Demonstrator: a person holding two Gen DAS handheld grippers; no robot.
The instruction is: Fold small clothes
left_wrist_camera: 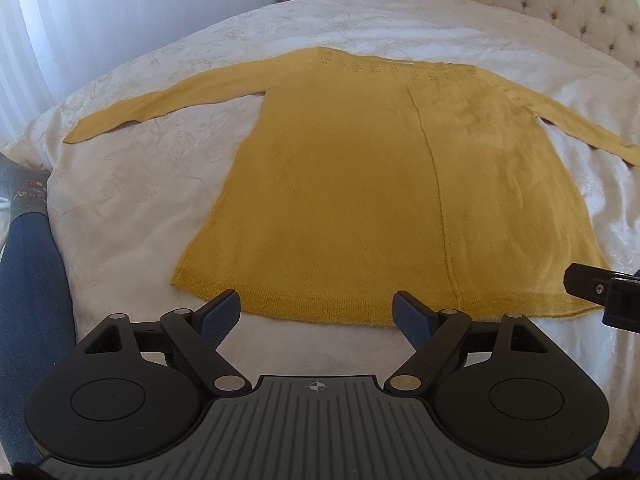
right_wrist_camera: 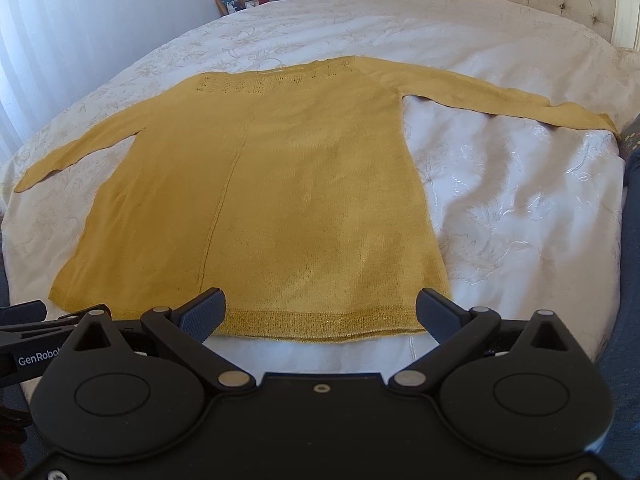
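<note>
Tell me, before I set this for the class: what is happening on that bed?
A person holds two grippers over a mustard-yellow sweater spread flat on a white bedspread, sleeves out to both sides. The left gripper and right gripper are both open, poised just at the hem nearest them. Neither holds any fabric, and no fold has been made yet.

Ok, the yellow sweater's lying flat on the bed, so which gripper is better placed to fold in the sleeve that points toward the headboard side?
Right. The right gripper hangs open at the hem near the yellow sweater edge below that sleeve; the left gripper sits toward the other sleeve.
</note>
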